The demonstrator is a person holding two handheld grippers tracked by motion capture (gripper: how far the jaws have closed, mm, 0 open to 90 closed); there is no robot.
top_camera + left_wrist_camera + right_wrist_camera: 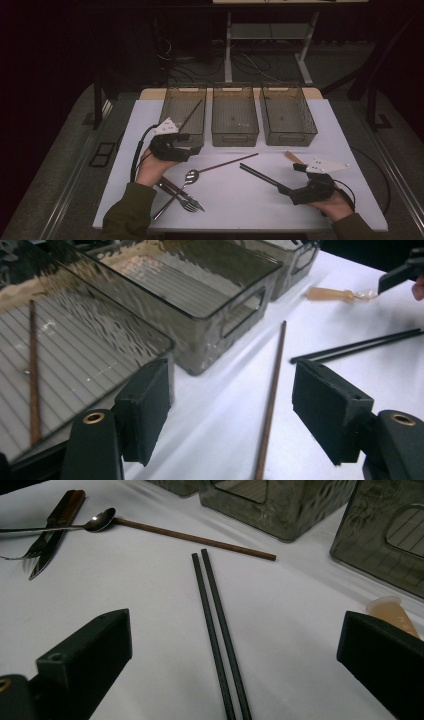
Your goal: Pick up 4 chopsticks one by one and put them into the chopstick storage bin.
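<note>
a: left gripper (186,145) sits at the near end of the leftmost bin (172,97), jaws apart, nothing between the pads.

b: and the brown chopstick (190,116) in that bin?

a: lying slantwise inside it, one end up toward the far right corner. in the left gripper view it runs along the ribbed floor at the left, clear of the jaws.

b: second brown chopstick (227,162)?

a: flat on the white tabletop (320,127), in front of the middle bin (235,107). its near end touches the bowl of the spoon (191,175), as far as i can tell. in the left gripper view it lies on the tabletop in the gap between the two pads, neither pad on it.

b: right side?

a: right gripper (289,190) low over the tabletop near the front right edge, jaws released and wide. the pair of black chopsticks (260,175) lies side by side, near ends running in between the jaws; the pads stand well off them on both sides.

b: anything else?

a: fork (187,204) and knife (170,187) by the left forearm, a pale spoon-like piece (294,156) near the right bin (287,107).
</note>
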